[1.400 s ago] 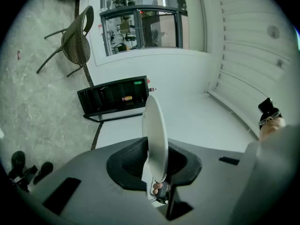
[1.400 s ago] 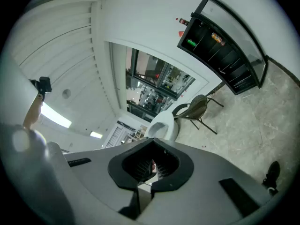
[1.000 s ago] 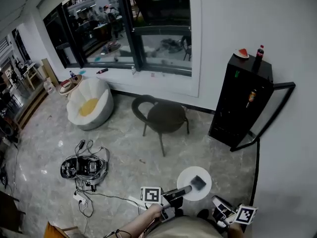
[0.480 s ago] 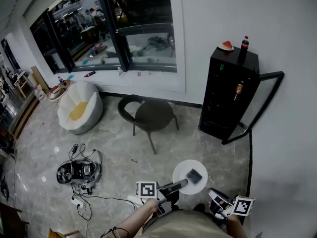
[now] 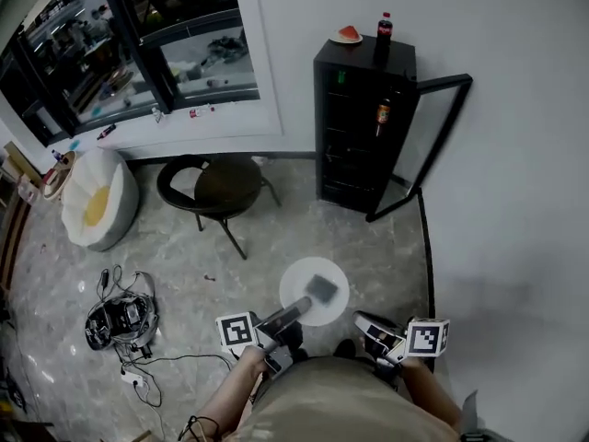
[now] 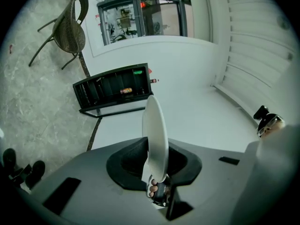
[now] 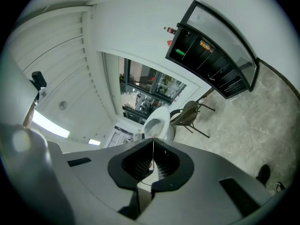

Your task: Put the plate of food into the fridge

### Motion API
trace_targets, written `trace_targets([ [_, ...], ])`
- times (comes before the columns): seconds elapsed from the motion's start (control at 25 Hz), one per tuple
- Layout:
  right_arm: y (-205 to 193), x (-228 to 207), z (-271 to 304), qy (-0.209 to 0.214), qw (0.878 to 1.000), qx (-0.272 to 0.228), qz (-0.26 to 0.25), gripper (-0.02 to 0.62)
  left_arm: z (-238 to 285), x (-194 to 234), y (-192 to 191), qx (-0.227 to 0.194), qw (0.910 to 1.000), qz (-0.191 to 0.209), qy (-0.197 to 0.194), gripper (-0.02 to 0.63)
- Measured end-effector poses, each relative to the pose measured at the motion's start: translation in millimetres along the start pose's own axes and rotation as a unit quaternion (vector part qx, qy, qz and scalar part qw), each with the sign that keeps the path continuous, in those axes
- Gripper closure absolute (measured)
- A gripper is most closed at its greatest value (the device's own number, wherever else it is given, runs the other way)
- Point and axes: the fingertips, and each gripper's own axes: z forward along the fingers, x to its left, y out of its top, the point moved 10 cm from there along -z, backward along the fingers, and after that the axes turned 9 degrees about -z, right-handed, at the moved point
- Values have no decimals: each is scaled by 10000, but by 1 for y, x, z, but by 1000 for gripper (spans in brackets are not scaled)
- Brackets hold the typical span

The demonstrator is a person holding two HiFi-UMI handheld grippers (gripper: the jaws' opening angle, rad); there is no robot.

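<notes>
A white plate with a grey piece of food on it hangs over the floor, and my left gripper is shut on its near rim. In the left gripper view the plate stands edge-on, clamped between the jaws of the left gripper. The black fridge stands against the wall ahead with its glass door swung open. My right gripper is low at the right, shut and holding nothing; its jaws meet in a line in the right gripper view.
On top of the fridge sit a watermelon slice on a plate and a cola bottle; another bottle is on a shelf inside. A dark round chair stands left of the fridge, with a white beanbag and a tangle of cables further left.
Both grippers have moved across the floor toward the fridge, which now sits nearer and more central in the head view. The plate stays in the left gripper.
</notes>
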Motion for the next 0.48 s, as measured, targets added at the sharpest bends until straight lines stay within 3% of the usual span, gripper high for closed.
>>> trace_targets([
  [0.16,10,-12,-18,-153,9997,80,192,574,21,-3,-7,-35,10000,55,-44,540],
  [0.48,26,-31,-43,-2,9997,146,197,574,53,-9,-20,-65,9999,99,-2,540],
])
